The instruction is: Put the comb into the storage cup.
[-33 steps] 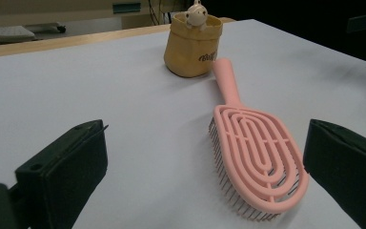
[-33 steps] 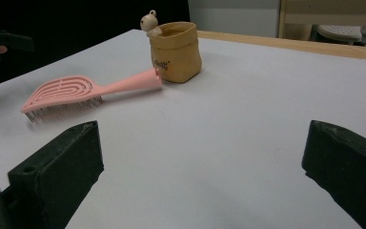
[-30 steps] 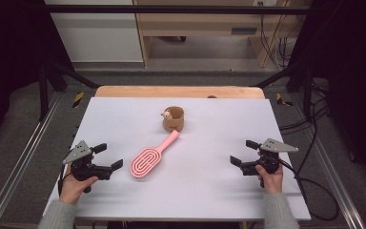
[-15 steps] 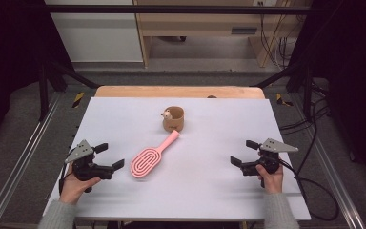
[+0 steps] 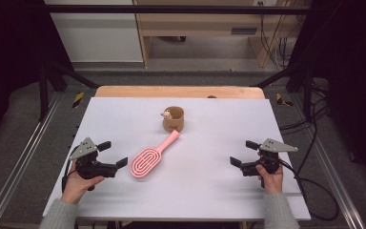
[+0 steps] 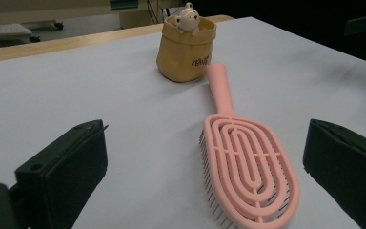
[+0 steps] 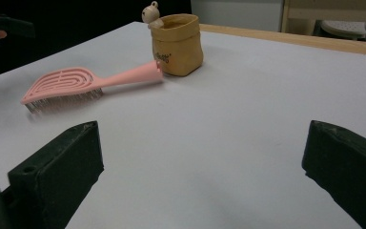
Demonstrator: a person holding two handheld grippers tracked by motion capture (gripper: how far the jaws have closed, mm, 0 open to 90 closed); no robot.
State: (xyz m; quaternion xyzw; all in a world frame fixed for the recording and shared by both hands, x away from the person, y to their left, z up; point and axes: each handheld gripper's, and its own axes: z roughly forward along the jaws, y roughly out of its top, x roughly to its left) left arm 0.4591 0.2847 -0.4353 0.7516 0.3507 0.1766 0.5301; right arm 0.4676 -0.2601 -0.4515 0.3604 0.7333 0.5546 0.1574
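1. Nothing has shifted over the last second: the left hand-held gripper (image 5: 110, 154) sits at the same spot on the near left of the table (image 5: 219, 191), and the right hand-held gripper (image 5: 244, 153) at the same spot on the near right

2. The pink hairbrush (image 5: 151, 156) has not moved either; it lies flat, bristles down, between the two hand-held grippers but much closer to the left one, its handle running away from the person toward the small tan pouch (image 5: 174, 119)

3. The handle tip ends just beside the pouch's base; from the right gripper view it looks to be touching or nearly so, but I cannot tell which. A little bear figure (image 6: 187, 19) peeks over the pouch's rim

4. Both hand-held grippers have their jaws spread wide and hold nothing. In the left gripper view the brush head (image 6: 250, 168) lies in the gap between the jaws, nearer the right-hand one, and close in front

5. In the right gripper view the brush (image 7: 76, 86) and pouch (image 7: 177, 44) stand well ahead and off to the left, with bare table between the jaws

6. What the stillness means, as I judge it: the work has not begun. The left hand-held gripper is already lined up on the brush head and looks the likelier one to take it, with only a short advance and a closing of the jaws needed; the right one waits well apart

7. The pouch stands upright and open at the top, so dropping the brush into it handle first seems a plausible aim
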